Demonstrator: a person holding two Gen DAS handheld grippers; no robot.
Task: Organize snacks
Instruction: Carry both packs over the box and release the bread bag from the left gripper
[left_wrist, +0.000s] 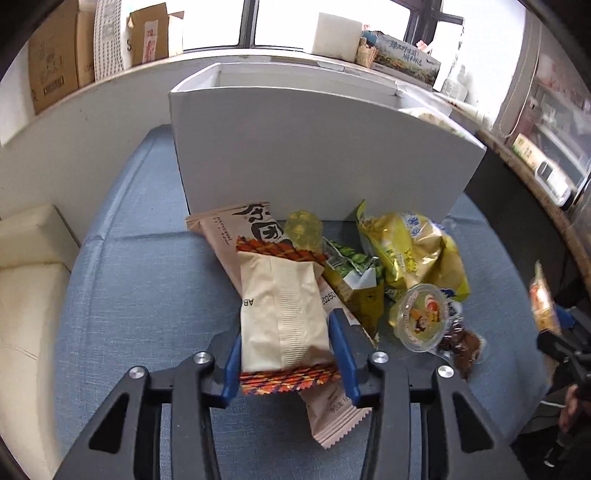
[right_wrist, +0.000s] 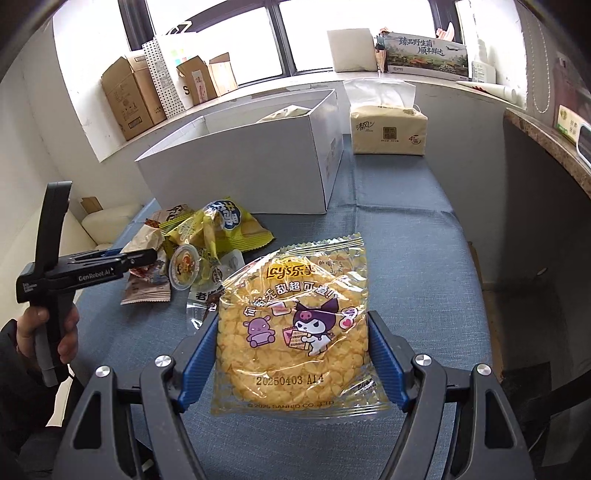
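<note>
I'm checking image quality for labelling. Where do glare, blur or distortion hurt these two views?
Left wrist view: windows blown out, white box edges bowed by the fisheye, right margin smeared. Right wrist view: windows overexposed, mild glare on the Lay's bag, print legible.

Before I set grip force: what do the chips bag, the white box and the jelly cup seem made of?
Chips bag: thin clear glossy plastic film; chips show through, glare, crinkles.
White box: matte paperboard, probably; flat walls, crisp folded edges.
Jelly cup: clear rigid-looking plastic with a printed film lid.
</note>
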